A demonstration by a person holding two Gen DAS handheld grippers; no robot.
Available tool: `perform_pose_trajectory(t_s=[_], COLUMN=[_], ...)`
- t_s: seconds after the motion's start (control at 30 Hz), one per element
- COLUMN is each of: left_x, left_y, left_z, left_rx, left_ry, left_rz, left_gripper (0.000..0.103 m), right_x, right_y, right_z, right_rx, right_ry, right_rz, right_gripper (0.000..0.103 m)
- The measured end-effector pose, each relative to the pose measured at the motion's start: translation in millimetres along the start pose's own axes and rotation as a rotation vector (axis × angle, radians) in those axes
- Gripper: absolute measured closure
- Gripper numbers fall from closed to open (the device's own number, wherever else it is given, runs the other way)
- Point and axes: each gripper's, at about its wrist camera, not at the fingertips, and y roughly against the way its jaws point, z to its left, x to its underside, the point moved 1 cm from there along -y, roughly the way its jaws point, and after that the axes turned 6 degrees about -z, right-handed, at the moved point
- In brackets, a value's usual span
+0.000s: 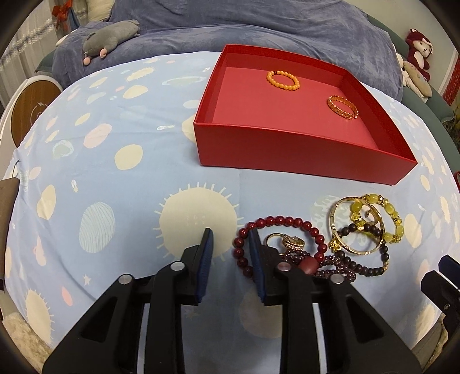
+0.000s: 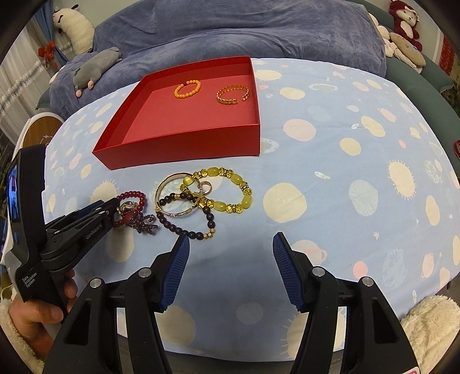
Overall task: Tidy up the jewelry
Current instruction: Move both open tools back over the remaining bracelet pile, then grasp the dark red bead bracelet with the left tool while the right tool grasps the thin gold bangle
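A red box (image 1: 287,146) (image 2: 184,143) holds an orange bead bracelet (image 1: 283,81) (image 2: 187,89) and a gold chain bangle (image 1: 342,107) (image 2: 232,95). In front of it lies a jewelry pile: a dark red bead bracelet (image 1: 276,221) (image 2: 135,197), a gold ring (image 1: 293,242), a gold bangle (image 1: 358,227) (image 2: 175,195), a yellow bead bracelet (image 1: 382,218) (image 2: 227,190) and a dark brown bead bracelet (image 2: 184,227). My left gripper (image 1: 231,240) (image 2: 112,205) is open at the red bracelet's left edge, its right finger inside the loop. My right gripper (image 2: 230,244) is open and empty, near the pile.
The pale blue planet-print cloth (image 1: 115,187) (image 2: 345,172) covers the surface. Behind it are a blue blanket (image 1: 258,23), a grey plush toy (image 1: 112,37) (image 2: 95,67) and red and pale plush toys (image 2: 405,26) at the far right.
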Motion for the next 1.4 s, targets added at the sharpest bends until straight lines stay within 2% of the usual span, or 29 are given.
perform_pose_trajectory(t_s=[0.07, 0.13, 0.5, 0.97, 1.4], left_x=[-1, 0, 13, 16, 17], left_y=[0, 1, 28, 21, 15], left_z=[-1, -1, 11, 15, 17], left_rx=[0.008, 0.014, 0.035, 0.046, 0.055], left_ry=[-0.004, -0.008, 0.039, 0.049, 0.064], left_rz=[-0.001, -0.002, -0.025, 0.005, 0.018], left_gripper=[0.095, 0.095, 0.096, 0.095, 0.095], right_x=[1, 2, -6, -31, -28], right_y=[-1, -2, -13, -56, -79], right_z=[2, 4, 21, 57, 68], right_rx=[-0.002, -0.003, -0.021, -0.036, -0.005], right_ry=[0.005, 0.01, 0.052, 0.119, 0.156], right_rz=[0.004, 0.008, 0.004, 0.025, 0.052], right_gripper=[0.044, 0.044, 0.044, 0.044, 0.041])
